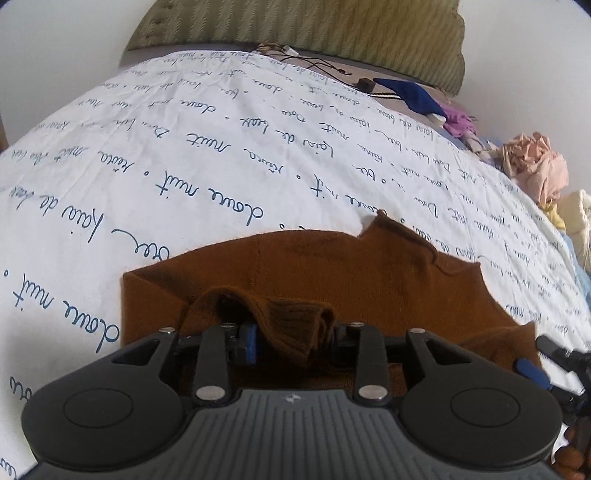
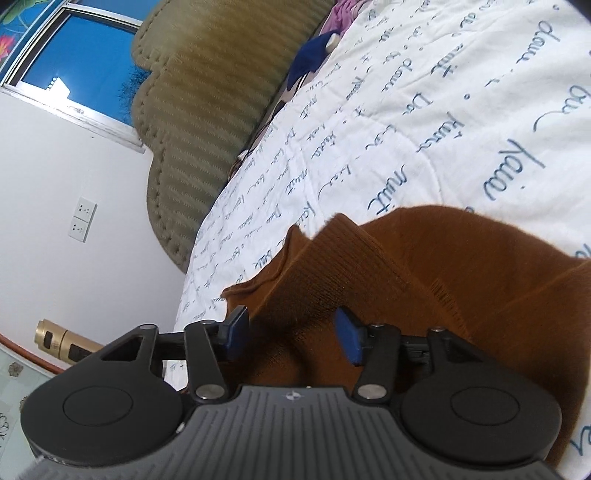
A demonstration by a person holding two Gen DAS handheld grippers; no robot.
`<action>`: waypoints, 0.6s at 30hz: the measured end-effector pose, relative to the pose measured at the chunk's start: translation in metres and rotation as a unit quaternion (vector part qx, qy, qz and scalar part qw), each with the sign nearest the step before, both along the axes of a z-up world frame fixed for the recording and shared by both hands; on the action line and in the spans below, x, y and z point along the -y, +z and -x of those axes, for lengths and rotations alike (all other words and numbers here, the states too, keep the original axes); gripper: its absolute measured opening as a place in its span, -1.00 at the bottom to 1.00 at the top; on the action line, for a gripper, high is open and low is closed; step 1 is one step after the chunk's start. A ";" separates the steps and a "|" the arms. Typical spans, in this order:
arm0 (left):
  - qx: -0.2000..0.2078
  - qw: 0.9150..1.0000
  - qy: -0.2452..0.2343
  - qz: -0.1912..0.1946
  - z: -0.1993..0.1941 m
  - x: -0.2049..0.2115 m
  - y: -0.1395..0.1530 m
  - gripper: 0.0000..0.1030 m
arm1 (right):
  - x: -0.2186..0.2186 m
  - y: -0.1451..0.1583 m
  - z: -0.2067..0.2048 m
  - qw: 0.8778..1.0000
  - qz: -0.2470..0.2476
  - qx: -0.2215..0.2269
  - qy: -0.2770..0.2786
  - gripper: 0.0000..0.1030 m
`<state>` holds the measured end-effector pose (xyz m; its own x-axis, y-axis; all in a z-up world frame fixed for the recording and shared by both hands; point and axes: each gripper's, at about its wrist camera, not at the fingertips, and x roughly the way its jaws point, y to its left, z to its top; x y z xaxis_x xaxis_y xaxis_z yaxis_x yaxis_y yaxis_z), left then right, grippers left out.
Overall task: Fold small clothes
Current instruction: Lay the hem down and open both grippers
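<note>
A rust-brown knitted sweater (image 1: pixel 369 280) lies partly folded on the white bedspread with blue script (image 1: pixel 184 166). In the left wrist view its ribbed cuff (image 1: pixel 291 328) is bunched between the fingers of my left gripper (image 1: pixel 295 341). The jaws stand a little apart and the knit sits loosely between them. In the right wrist view a ribbed fold of the same sweater (image 2: pixel 332 280) runs between the blue pads (image 2: pixel 349 339) of my right gripper (image 2: pixel 293 338), whose jaws are spread wider than the fabric. The right gripper's fingertips (image 1: pixel 532 369) also show at the left wrist view's right edge.
An olive padded headboard (image 1: pixel 314 26) closes the far end of the bed. Cables and a small black box (image 1: pixel 365 85) lie near it. Along the right side lie a navy garment (image 1: pixel 410 96), purple cloth (image 1: pixel 458 118) and crumpled pink cloth (image 1: pixel 535 162). A white wall with sockets (image 2: pixel 83 218) and a window (image 2: pixel 81 62) show in the right wrist view.
</note>
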<state>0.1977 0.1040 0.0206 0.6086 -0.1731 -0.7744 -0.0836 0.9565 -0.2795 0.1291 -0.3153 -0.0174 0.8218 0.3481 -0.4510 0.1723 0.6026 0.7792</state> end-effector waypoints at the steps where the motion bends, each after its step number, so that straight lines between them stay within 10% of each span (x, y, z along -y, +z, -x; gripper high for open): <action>1: 0.001 1.000 0.004 0.003 0.000 -0.002 0.001 -0.36 | -0.001 0.000 0.000 1.000 0.004 -0.001 -0.001 0.04; 4: 0.014 1.000 0.022 -0.008 0.000 -0.008 0.004 -0.19 | -0.001 0.000 -0.001 1.000 0.011 -0.004 -0.004 0.04; 7: 0.043 0.997 0.054 -0.041 0.004 -0.015 0.012 0.46 | -0.002 0.000 0.000 1.000 0.023 -0.005 -0.005 0.04; 18: 0.055 0.990 0.085 -0.101 0.016 -0.038 0.015 0.47 | -0.015 0.011 0.010 0.996 0.084 0.003 -0.005 0.26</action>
<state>0.1820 0.1421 0.0360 0.6984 0.0905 -0.7100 -0.2285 0.9682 -0.1013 0.1192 -0.3001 -0.0067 0.8282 0.2596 -0.4967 0.1740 0.7234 0.6682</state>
